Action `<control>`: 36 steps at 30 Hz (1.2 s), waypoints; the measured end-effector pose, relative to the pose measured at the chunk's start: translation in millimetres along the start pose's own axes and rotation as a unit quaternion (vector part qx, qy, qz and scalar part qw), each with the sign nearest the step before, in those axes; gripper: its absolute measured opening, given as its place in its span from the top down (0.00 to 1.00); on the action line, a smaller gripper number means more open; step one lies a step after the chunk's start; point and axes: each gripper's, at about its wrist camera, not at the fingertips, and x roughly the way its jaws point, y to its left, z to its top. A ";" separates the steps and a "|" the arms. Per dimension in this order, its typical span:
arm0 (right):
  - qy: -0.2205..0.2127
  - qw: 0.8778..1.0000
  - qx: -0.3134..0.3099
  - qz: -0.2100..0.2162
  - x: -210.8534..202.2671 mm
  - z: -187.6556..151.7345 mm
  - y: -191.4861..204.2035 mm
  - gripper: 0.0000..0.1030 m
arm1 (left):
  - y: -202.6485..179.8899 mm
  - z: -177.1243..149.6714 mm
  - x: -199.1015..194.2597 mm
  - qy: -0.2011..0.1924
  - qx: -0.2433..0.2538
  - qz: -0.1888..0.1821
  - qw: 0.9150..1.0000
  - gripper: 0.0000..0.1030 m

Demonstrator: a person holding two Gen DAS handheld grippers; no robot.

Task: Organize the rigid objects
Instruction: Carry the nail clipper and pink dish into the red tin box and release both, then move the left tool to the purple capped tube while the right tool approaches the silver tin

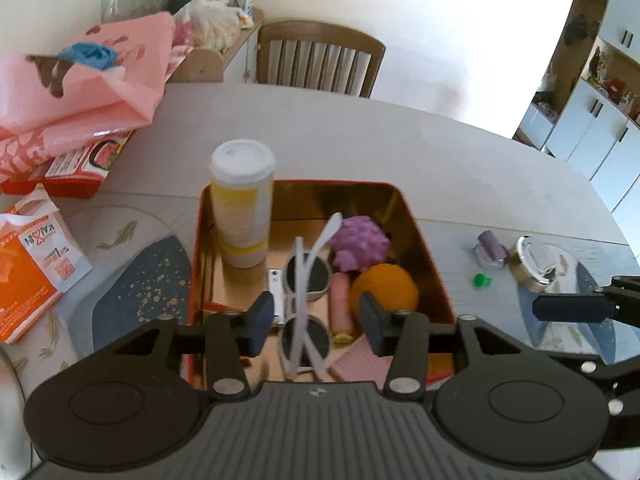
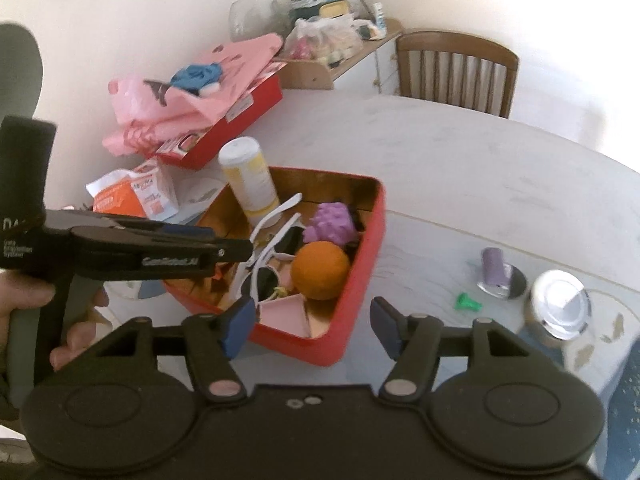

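We are holding our left gripper [image 1: 316,322], fingers apart, over white-framed sunglasses [image 1: 306,300] lying in the red rectangular tin [image 2: 360,280]; our right gripper [image 2: 312,326], also spread and empty, is hovering beside it, a yellow-and-white cylindrical bottle [image 1: 242,200] standing behind.

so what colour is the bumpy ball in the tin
Purple; the bumpy ball shows best in the left wrist view, beside the orange ball.
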 end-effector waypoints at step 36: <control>-0.041 0.997 0.013 -0.062 -54.3 -43.4 -178.9 0.00 | -184.4 13.0 42.8 -0.020 0.021 -0.030 0.999 0.19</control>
